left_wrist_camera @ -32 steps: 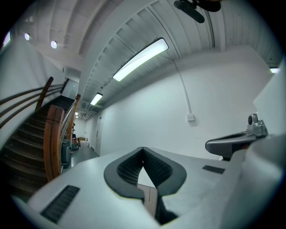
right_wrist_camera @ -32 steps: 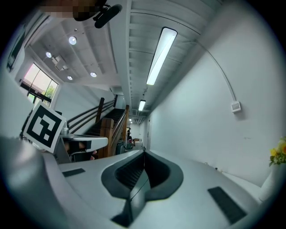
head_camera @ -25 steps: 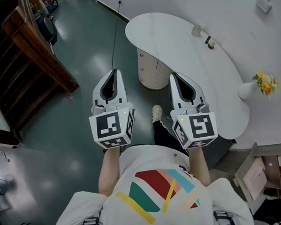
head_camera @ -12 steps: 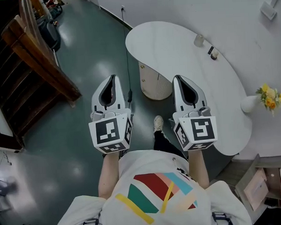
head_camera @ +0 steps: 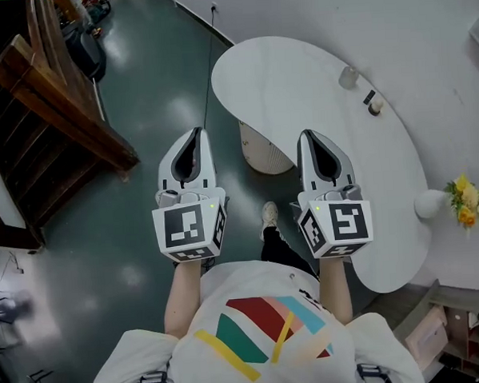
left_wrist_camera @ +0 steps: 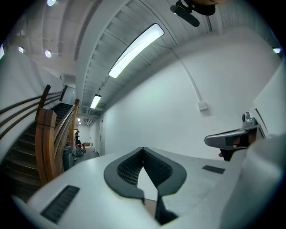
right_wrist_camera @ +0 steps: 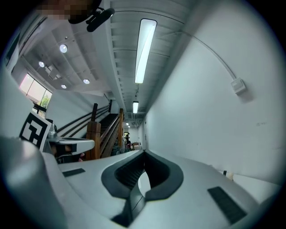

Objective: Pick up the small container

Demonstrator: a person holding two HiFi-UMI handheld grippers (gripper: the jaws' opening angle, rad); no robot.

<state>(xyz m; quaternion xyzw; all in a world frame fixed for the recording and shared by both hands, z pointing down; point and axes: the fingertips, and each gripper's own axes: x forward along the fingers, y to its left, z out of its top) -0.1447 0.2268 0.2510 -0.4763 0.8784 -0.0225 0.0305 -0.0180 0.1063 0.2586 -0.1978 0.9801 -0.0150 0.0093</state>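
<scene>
Plainly, the left gripper (head_camera: pixel 195 131) and right gripper (head_camera: pixel 309 133) have fingers pressed together, empty; the container (head_camera: pixel 348 78) sits on the table (head_camera: pixel 281 72), upper right of the frame, well apart, nearer the right one.

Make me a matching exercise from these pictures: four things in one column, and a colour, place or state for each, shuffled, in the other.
Column one:
1. staircase
2. flowers
3. small container
4. left gripper

Column two:
A. shut, nothing between the jaws
B. yellow
C. on the white table
D. brown wood

Pairs: 1-D, 2-B, 3-C, 4-A
</scene>
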